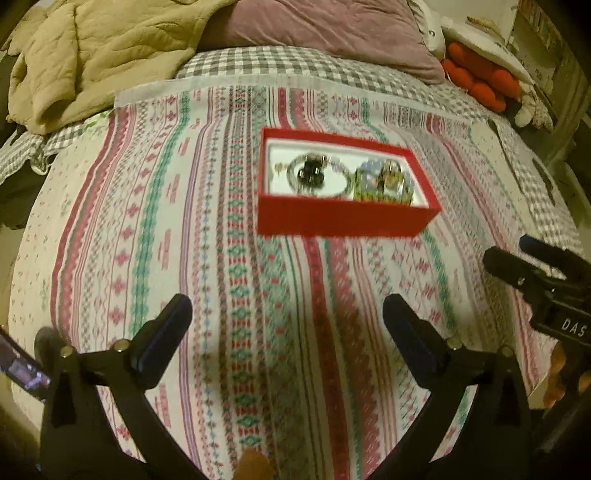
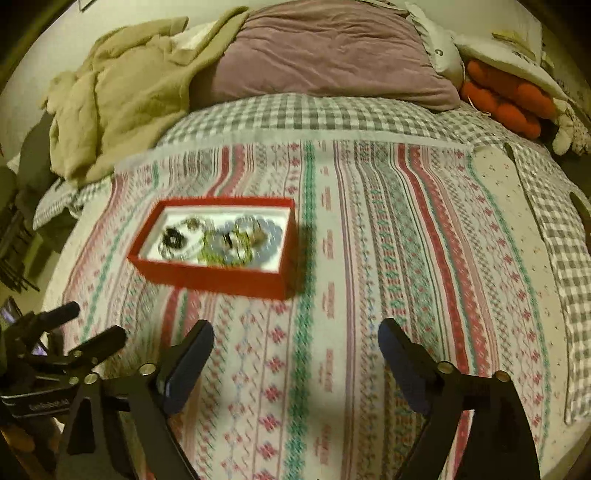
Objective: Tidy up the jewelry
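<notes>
A red box (image 1: 343, 218) with a white lining sits on the striped bedspread (image 1: 184, 221). It holds a beaded bracelet (image 1: 317, 173) with dark beads and a green-and-blue bracelet pile (image 1: 384, 181). The box also shows in the right wrist view (image 2: 218, 277), with the jewelry (image 2: 221, 240) inside. My left gripper (image 1: 287, 306) is open and empty, well short of the box. My right gripper (image 2: 295, 332) is open and empty, to the right of the box and short of it; it also shows in the left wrist view (image 1: 517, 254).
A beige blanket (image 1: 85, 55) and a mauve pillow (image 1: 325, 29) lie at the head of the bed. Orange plush (image 1: 476, 77) sits at the far right. A phone (image 1: 22, 365) is at the left edge. A checked sheet (image 2: 554, 206) borders the bedspread.
</notes>
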Demonstrator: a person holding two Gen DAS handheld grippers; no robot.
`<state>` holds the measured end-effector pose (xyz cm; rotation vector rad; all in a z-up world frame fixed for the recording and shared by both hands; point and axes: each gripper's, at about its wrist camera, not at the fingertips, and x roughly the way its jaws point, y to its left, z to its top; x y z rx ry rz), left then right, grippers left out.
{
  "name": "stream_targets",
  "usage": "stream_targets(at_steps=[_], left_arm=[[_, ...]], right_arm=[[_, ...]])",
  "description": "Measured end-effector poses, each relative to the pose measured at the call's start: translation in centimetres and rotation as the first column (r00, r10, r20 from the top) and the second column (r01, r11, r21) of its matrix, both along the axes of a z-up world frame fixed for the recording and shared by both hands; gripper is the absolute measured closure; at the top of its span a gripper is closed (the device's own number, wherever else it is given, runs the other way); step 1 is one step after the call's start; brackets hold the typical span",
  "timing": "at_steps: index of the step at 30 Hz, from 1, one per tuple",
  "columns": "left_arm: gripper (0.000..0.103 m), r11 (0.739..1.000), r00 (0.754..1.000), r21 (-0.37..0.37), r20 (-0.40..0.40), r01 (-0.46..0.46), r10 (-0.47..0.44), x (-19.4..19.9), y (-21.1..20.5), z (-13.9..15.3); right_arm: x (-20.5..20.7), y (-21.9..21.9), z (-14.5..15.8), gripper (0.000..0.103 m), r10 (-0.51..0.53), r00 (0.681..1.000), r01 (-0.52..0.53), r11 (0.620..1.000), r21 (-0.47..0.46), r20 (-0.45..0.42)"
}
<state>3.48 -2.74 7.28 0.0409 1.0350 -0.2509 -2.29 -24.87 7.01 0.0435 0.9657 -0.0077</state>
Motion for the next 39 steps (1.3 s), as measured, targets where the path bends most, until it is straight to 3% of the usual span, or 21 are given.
stream_targets(at_steps=[5,11,17,39], left_arm=[[0.000,0.997,1.000,0.070,-0.002,-0.023,0.023,-1.7,0.4,-1.4],[0.000,0.995,0.998,0.091,-0.020,-0.050,0.052,-2.8,1.1,-2.8],[0.000,0.992,0.996,0.098,-0.030,-0.077,0.080,-2.6,1.8,-2.9],[0.000,0.993,0.996,0.071,-0.013,-0.091,0.092,-2.8,1.7,-2.3]], right_arm=[[-1.3,0.2,-1.3,0.010,-0.003,0.999,0.004,1.000,0.011,-0.054],[-2.2,1.6,-3.1,0.010,0.007,0.994,-0.012,0.999,-0.039,-0.111],[-2.2,3.1,-4.3,0.010,0.045,0.989,-0.055,0.996,-0.072,-0.139],[-1.8,3.7,-4.6,0.010,0.040,0.989,-0.053,0.995,-0.090,-0.139]])
